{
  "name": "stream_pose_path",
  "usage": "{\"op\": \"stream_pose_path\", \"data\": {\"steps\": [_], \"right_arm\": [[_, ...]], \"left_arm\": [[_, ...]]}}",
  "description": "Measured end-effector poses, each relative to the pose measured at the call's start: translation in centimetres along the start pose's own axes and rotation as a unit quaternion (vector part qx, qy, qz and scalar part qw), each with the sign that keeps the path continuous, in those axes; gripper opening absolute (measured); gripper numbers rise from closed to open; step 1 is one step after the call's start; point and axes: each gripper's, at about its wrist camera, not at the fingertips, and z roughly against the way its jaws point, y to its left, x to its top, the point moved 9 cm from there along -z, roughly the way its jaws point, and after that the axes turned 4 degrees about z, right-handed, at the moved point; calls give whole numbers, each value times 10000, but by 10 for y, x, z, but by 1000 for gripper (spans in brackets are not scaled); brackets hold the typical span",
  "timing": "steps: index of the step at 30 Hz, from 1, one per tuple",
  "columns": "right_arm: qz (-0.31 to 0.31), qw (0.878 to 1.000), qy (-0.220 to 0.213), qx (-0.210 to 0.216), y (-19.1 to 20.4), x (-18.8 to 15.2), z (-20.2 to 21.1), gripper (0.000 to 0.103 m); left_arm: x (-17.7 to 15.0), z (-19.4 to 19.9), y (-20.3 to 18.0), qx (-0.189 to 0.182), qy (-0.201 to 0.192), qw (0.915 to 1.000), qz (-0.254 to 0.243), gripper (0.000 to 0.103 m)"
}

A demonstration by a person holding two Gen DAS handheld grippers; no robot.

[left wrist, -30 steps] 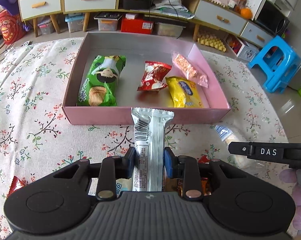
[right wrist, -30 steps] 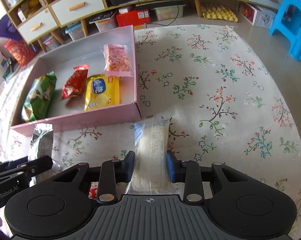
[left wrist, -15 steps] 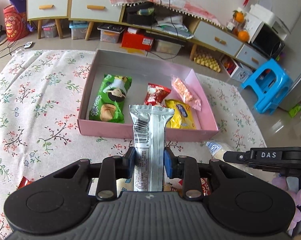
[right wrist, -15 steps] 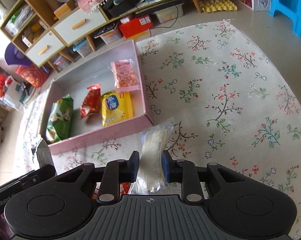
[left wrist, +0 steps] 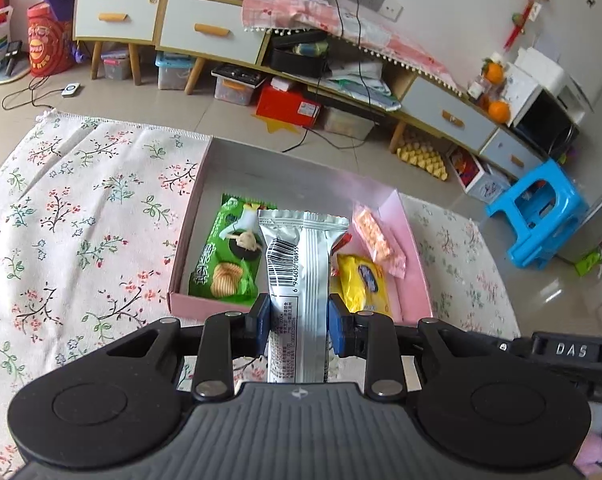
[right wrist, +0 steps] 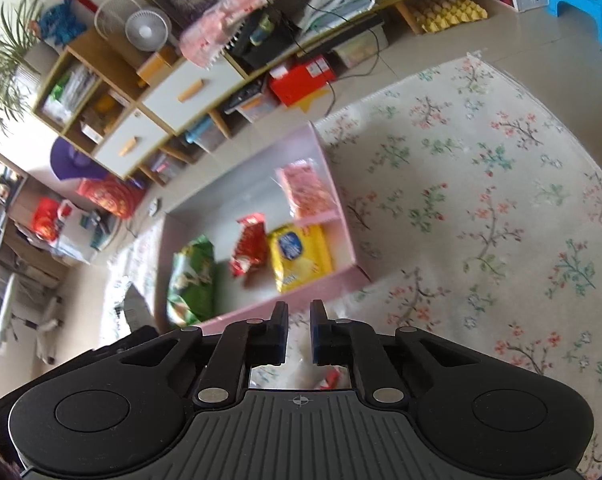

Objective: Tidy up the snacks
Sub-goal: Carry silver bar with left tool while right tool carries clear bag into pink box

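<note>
Left wrist view: left gripper [left wrist: 297,318] fingers clenched on the silver packet [left wrist: 299,280], held over the pink box's [left wrist: 415,248] near wall — long, top-heavy, could swing or slip. Right gripper [right wrist: 299,334] fingers closed, seemingly empty.

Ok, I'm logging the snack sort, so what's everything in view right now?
pink box: one, pink walls, on the cloth
chip bag: one, green, left in the box
red packet: one, middle of the box
yellow packet: one, right in the box
orange-pink packet: one, against the box's right wall
silver packet: one, upright in the left gripper
floral cloth: one, white, under the box
stool: one, blue, on the floor
left gripper: black, shut on the silver packet
right gripper: black, shut; a hold cannot be told
</note>
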Motion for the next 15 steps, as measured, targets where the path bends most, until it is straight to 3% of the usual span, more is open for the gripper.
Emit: {"op": "stream_pose_path", "data": {"steps": [2,7,9,15], "right_arm": [[79,9999,73,-118,-1,-1,-5,9],[423,9954,561,-645,-13,-16,-26,29],[474,9928,779,-771,-18,-25,-34,55],[749,9871,967,-1034,-27,-40,-49,56]], "left_arm": [[-7,-2,2,-73,57,9999,59,27],[-20,-6,7,-190,385,9988,254,27],[-24,-5,6,-186,433,9987,173,27],[-35,-4,4,-104,514,9986,-63,27]]}}
